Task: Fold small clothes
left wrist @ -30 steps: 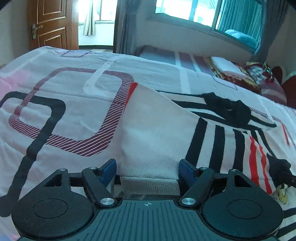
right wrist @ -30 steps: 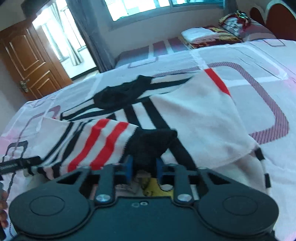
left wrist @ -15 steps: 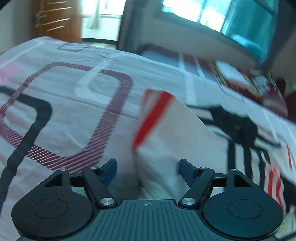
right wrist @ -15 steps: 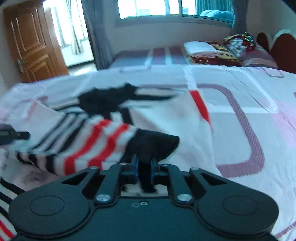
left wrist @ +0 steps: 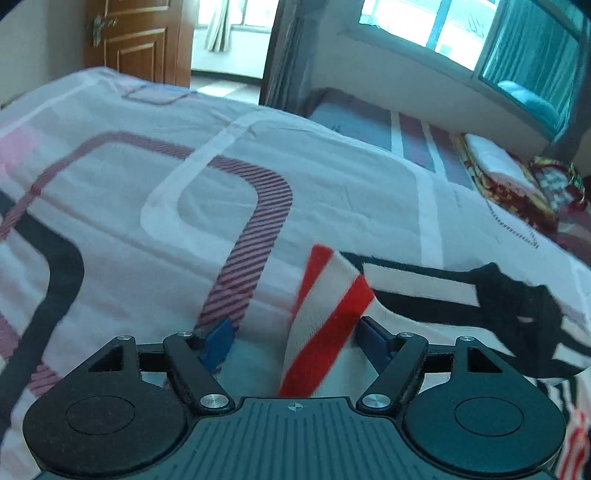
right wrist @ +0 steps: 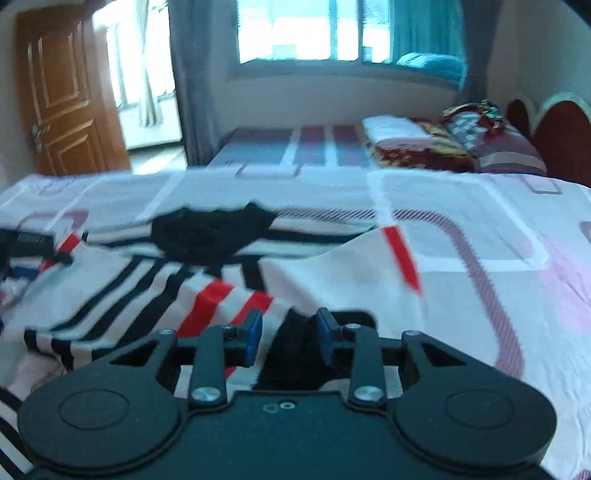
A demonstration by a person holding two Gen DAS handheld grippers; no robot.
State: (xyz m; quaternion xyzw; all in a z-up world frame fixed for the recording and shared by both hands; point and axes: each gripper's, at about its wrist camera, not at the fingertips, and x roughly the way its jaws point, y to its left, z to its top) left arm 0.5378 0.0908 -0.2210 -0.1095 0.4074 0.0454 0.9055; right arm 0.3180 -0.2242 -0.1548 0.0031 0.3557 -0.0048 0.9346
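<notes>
Left gripper, jaws wide, a red-striped fold of the small striped garment loose between them on the bed. Right gripper, jaws just opening off its black cuff; the fold may spring back undone

– What sort of place is this?

– A bedroom in a home. A wide bed with a patterned sheet fills both views, with a dark red headboard at its end and folded bedding piled nearby.

– Anything else?

– A panelled wooden door, a curtained window, and what looks like a second mattress below it, though it's blurred.
</notes>
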